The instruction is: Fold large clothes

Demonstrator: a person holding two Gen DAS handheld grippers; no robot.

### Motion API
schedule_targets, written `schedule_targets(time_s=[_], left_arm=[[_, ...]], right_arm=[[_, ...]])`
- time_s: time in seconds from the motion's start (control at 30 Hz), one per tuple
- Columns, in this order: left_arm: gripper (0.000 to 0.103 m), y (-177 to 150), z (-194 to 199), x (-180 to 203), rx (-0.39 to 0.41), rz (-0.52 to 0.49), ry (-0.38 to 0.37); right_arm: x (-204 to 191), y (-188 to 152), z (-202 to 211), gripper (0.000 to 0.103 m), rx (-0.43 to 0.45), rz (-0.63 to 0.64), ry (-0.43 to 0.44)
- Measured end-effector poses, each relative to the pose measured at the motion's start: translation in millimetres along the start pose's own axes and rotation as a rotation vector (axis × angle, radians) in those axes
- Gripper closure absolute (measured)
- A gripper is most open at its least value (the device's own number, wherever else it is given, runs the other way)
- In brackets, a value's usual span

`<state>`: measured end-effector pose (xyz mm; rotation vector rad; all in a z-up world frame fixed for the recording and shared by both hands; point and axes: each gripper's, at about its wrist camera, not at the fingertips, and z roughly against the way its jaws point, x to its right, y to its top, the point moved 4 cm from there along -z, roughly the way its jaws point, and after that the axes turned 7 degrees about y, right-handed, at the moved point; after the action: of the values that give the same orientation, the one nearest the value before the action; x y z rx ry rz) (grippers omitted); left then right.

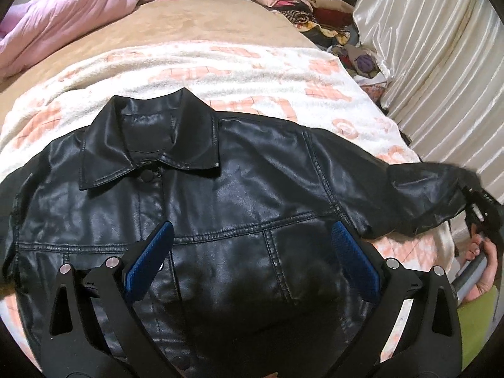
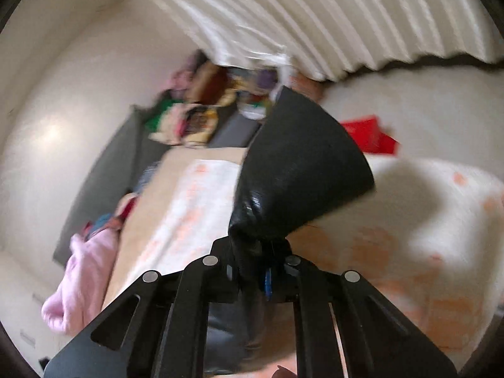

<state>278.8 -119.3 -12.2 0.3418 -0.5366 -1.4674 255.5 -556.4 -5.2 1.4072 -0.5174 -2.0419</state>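
Left tongs (image 1: 250,253) spread wide over black jacket (image 1: 239,189), front up on blanket (image 1: 220,72); right tongs (image 1: 472,208) at sleeve end.

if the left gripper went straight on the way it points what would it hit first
Most likely the front panel of the black leather jacket: the open left gripper points right at it, though depth is unclear.

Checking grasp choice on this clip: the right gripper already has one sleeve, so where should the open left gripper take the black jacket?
Probably the other sleeve, from the jacket's outer left edge. It lies flat, front up and buttoned, while the right gripper holds its sleeve lifted. The left gripper hangs open over the chest.
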Motion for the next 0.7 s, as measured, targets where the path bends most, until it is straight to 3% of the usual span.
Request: schedule_targets(time_s=[0.43,0.7], left_arm=[[0.009,15.5,38.7,-59.1,0.049,0.108,-0.011],[0.009,23.4,63.5,-112.8,0.058,0.226,-0.060]], right_arm=[[-194.2,-30.2,6.0,0.097,-0.085,0.368,0.321],[-297.3,-89.1,6.3,0.097,-0.138,0.555,0.456]])
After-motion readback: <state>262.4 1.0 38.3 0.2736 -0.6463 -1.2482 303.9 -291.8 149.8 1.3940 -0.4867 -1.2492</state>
